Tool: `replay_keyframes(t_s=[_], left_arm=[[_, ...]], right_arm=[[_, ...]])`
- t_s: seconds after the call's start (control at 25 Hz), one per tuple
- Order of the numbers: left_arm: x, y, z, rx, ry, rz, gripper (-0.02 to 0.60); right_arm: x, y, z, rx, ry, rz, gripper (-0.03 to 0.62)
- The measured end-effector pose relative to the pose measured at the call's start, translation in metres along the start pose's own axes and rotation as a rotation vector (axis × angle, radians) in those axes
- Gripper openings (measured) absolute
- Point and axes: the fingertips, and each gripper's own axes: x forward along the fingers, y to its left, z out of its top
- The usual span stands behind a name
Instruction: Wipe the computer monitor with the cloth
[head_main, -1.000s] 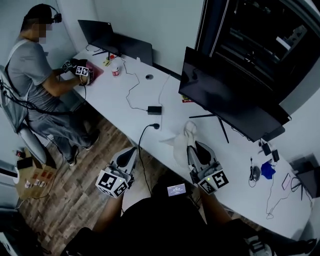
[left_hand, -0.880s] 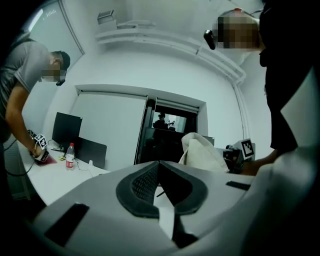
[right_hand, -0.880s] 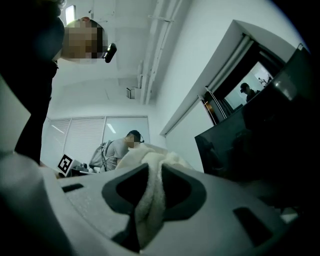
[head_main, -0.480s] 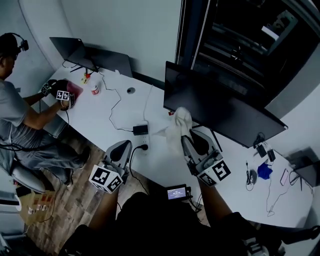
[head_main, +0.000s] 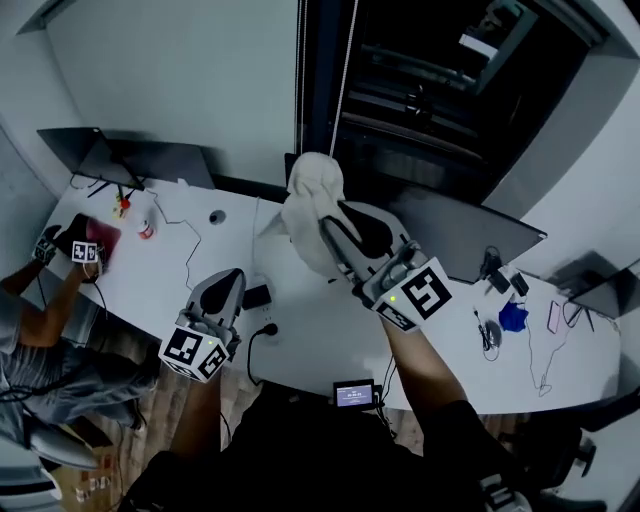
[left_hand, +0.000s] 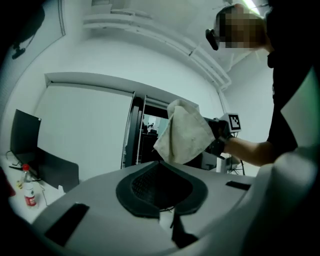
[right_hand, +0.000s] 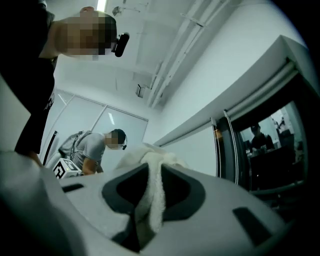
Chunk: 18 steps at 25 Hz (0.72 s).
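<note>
The right gripper (head_main: 335, 215) is raised well above the counter (head_main: 180, 270), forearm stretched forward and up from the near edge, marker cube toward the person. Its jaws pinch the white cloth (head_main: 308, 195), which bunches over their tips and hangs loose below. The cloth sits at the upper left end of the computer monitor (head_main: 470, 240), which stands along the counter's far edge; whether it touches the screen cannot be told. The left gripper (head_main: 226, 285) is held low over the near edge with its jaws pressed together on nothing, pointing toward the far edge, just beside a black power adapter (head_main: 257, 296).

Half a second ago the cloth was lower, at the monitor's bottom left; a second ago it hung over the near edge. The right gripper has since climbed and reached forward, while the left has kept its place. At the counter's left end another person's hand (head_main: 50, 245) holds a gripper, near a small bottle (head_main: 147, 228).
</note>
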Motion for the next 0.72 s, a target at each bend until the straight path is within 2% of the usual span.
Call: replay_keyframes(t_s=[0.16, 0.32, 0.4, 0.52, 0.72], left_arm=[[0.036, 0.012, 0.008, -0.015, -0.022, -0.131, -0.008], [0.056, 0.023, 0.017, -0.052, -0.041, -0.246, -0.008], [0.062, 0.03, 0.019, -0.069, -0.055, -0.283, -0.008], [0.067, 0.041, 0.018, -0.081, -0.057, -0.311, -0.008], [0.066, 0.061, 0.008, -0.114, -0.045, -0.33, -0.008]], right_arm=[[0.039, -0.041, 0.026, -0.129, -0.001, -0.111, 0.081], [0.077, -0.075, 0.028, -0.238, 0.05, -0.204, 0.081], [0.095, -0.087, 0.017, -0.303, 0.121, -0.233, 0.081], [0.115, -0.1, -0.01, -0.417, 0.284, -0.255, 0.081], [0.13, -0.103, -0.057, -0.507, 0.481, -0.263, 0.081]])
